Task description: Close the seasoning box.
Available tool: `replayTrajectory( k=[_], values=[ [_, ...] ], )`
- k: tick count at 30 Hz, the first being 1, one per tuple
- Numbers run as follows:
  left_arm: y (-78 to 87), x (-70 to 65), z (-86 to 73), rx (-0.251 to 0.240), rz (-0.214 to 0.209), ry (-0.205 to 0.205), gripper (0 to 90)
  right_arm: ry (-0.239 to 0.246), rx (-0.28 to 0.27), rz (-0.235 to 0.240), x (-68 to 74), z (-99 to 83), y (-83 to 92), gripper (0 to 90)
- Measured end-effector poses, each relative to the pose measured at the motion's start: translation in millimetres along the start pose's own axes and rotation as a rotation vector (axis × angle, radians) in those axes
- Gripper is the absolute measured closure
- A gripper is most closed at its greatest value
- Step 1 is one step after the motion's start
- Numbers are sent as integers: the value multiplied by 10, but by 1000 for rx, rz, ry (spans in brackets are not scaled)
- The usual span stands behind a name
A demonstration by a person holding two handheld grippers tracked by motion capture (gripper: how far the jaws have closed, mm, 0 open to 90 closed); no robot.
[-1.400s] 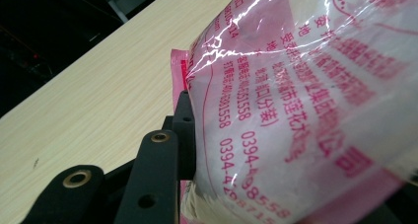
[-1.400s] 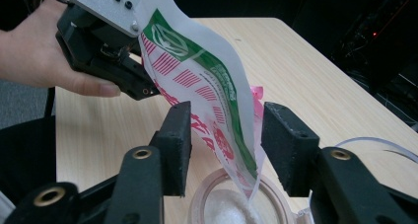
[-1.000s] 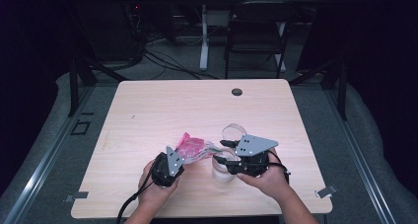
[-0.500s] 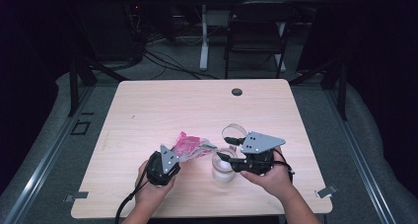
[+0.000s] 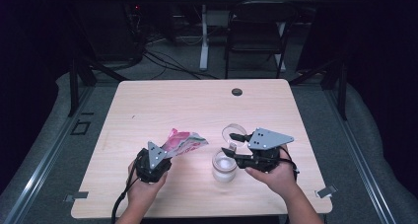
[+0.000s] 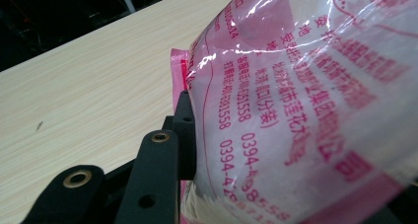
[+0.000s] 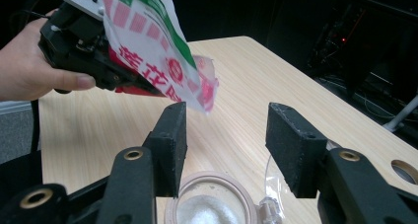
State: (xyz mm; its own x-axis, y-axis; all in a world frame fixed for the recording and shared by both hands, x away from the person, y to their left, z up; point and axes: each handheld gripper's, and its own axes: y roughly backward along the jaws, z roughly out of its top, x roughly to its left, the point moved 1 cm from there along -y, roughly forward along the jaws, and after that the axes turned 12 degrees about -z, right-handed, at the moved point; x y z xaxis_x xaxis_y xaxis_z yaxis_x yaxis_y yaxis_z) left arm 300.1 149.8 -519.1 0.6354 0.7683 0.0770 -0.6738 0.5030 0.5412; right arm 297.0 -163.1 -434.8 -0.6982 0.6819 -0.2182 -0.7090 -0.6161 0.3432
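Holding 1 pink bag [image 5: 182, 141] in left tongs [image 5: 165, 152]; right tongs [image 7: 224, 145] open, empty, above 1 jar [image 5: 224, 166].

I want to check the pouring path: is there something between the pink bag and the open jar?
Nothing visible blocks it. The pink bag, held in the left gripper, hangs apart from the open jar. The right gripper stands open above the jar's mouth, beside the path.

Dark room, black folding chair [image 5: 257, 31] behind table [image 5: 162, 105].
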Motion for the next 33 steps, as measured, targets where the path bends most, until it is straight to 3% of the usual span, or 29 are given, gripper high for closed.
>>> replayTrajectory(
  k=[12, 17, 22, 28, 33],
  values=[
    [178, 273, -63, -13, 54, 57, 679, -21, 5, -24, -64, -21, 10, 503],
    [284, 429, -150, -1, 91, 84, 679, -27, 6, -26, -79, -29, 4, 503],
    [364, 614, -291, 8, 140, 139, 679, -29, 10, -30, -82, -37, -1, 503],
    [356, 773, -426, 14, 174, 202, 679, -30, 13, -28, -85, -53, -10, 505],
    [307, 855, -522, 41, 198, 229, 678, -29, 14, -35, -92, -66, -5, 504]
  ],
)
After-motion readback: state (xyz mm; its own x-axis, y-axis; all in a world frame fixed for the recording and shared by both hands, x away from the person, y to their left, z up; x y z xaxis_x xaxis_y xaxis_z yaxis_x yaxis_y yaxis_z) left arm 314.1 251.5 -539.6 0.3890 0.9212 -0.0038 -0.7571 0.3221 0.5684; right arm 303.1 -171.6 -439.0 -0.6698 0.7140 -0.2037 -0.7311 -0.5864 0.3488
